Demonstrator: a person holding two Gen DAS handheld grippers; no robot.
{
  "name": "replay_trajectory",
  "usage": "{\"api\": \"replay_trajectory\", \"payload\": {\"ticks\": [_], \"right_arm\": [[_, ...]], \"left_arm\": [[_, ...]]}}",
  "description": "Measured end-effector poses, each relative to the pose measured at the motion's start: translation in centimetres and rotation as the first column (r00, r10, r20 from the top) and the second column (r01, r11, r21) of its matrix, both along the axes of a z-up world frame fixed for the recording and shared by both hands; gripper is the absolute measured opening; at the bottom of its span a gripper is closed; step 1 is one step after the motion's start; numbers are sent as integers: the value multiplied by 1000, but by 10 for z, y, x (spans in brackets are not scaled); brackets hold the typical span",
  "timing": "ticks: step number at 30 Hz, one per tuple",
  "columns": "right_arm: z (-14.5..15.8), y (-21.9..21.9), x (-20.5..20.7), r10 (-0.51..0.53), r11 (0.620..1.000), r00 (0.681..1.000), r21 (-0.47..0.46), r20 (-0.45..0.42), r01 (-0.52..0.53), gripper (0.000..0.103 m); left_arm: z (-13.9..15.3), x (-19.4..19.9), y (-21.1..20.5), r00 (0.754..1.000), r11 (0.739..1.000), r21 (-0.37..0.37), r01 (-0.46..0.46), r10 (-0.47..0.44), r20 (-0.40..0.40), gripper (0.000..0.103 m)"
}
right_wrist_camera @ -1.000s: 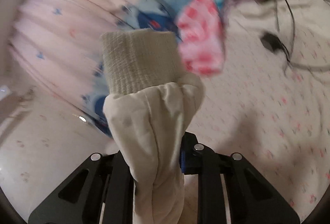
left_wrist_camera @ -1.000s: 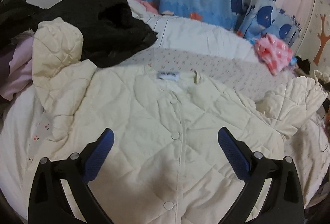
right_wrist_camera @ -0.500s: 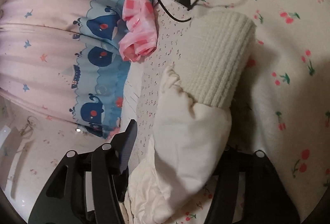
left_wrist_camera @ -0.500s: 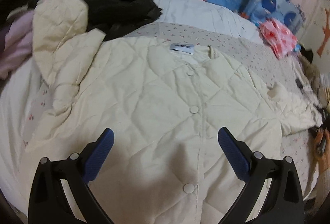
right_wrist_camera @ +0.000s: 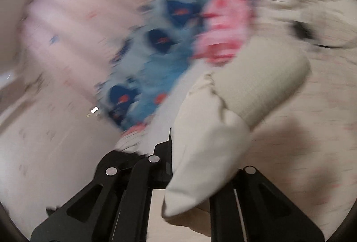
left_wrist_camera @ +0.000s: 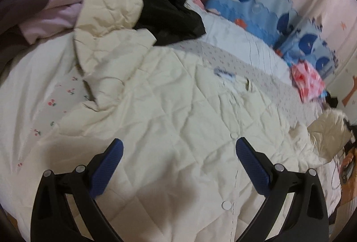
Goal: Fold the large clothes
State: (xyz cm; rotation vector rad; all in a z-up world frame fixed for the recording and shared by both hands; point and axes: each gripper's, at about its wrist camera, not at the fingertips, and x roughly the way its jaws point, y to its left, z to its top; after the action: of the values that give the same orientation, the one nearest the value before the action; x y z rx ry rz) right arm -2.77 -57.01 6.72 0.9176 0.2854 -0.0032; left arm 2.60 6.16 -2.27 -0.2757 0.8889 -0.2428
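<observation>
- Two grippers are working on one cream quilted jacket point(left_wrist_camera: 169, 126) that is lying front-up, snapped closed, across a cherry-print bedsheet point(left_wrist_camera: 58, 99).
- At nine to eleven o'clock in the left wrist view, the jacket's far sleeve point(left_wrist_camera: 104, 19) is lying crumpled, bending back against a black garment point(left_wrist_camera: 165, 8) and a lilac one point(left_wrist_camera: 55, 5).
- Low in that view, the left gripper point(left_wrist_camera: 178, 150) is hovering over the jacket's body with its blue-padded fingers point(left_wrist_camera: 107, 166) spread wide and grasping nothing.
- Toward three o'clock, the other sleeve is trailing off to the jacket's side, near a pink checked cloth point(left_wrist_camera: 309, 79).
- In the blurred right wrist view, the right gripper point(right_wrist_camera: 187, 166) is clenched on that sleeve point(right_wrist_camera: 205, 152) just behind its ribbed cuff point(right_wrist_camera: 263, 83), which is pointing toward one o'clock.
- Judging by its puffy creases, the jacket is looking light, soft and floppy, with a slightly slick shell; it is likely sagging wherever unsupported.
- Good holds appear to be the cuffs, shoulder seams and hem corners, pinching through both layers.
</observation>
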Motion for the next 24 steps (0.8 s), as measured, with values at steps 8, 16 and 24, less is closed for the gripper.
{"api": "replay_trajectory", "payload": {"ticks": [8,16,24], "right_arm": [[24,213,132,331,938,943,-122,40,-325,8],[-121,410,227,590,717,670,-91,-450,-691,29],[-114,413,186,645,658,641,-125,-415,-743,58]], "left_arm": [[7,3,30,997,997,-13,-80,80,22,97],[11,3,59,989,988,-59,-145,147,32,97],[8,2,65,989,988,-60,-142,144,24,97]]}}
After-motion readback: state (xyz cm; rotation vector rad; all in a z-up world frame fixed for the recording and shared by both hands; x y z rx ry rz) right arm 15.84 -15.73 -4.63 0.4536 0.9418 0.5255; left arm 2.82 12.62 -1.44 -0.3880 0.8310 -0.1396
